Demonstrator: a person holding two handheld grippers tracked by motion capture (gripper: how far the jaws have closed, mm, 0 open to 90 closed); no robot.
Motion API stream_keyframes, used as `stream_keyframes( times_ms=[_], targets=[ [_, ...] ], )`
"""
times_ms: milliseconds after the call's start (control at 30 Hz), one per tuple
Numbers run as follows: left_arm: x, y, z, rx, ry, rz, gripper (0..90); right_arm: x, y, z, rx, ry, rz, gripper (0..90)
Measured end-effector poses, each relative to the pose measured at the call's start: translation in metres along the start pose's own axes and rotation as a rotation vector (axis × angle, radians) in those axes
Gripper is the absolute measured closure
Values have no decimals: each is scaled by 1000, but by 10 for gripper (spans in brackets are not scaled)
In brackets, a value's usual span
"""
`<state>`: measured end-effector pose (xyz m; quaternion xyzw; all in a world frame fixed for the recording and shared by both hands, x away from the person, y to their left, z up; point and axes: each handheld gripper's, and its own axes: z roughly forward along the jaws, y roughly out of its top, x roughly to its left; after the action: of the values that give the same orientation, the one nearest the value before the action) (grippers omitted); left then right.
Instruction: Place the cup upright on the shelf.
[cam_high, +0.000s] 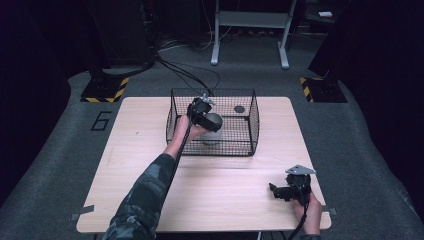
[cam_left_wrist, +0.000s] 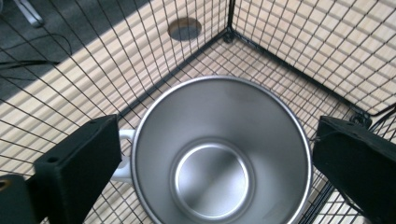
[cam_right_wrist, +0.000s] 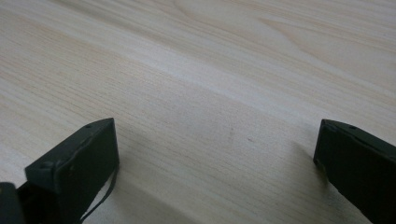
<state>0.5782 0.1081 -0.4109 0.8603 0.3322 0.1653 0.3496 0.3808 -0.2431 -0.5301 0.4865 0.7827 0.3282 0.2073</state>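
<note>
Steel mug (cam_left_wrist: 217, 154) upright in wire basket (cam_high: 250, 107) — left gripper (cam_left_wrist: 215, 154) spread around it, right gripper (cam_right_wrist: 215, 158) open.

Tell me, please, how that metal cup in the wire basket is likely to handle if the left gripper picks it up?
The metal cup looks rigid and thin-walled, so probably light. Its smooth, shiny wall may slip between the jaws of the left gripper. Standing upright, it seems fairly stable.
</note>
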Motion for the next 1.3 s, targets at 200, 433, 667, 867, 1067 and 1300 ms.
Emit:
stream_keyframes(
  times_ms=[200, 433, 667, 867, 1067, 1300],
  targets=[
    [3, 1, -16, -33, -12, -23, 2, 0, 0, 0, 0, 0, -1, 0],
    [-3, -1, -47, -83, -35, -17, 1, 0, 0, 0, 0, 0, -1, 0],
    [-16, -11, -82, -118, -47, 18, 1, 0, 0, 0, 0, 0, -1, 0],
    [-28, -30, -109, -145, -43, 53, 1, 0, 0, 0, 0, 0, -1, 0],
    [-38, -55, -133, -159, -31, 85, 1, 0, 0, 0, 0, 0, -1, 0],
    [-43, -90, -153, -167, -18, 84, 1, 0, 0, 0, 0, 0, -1, 0]
  ],
)
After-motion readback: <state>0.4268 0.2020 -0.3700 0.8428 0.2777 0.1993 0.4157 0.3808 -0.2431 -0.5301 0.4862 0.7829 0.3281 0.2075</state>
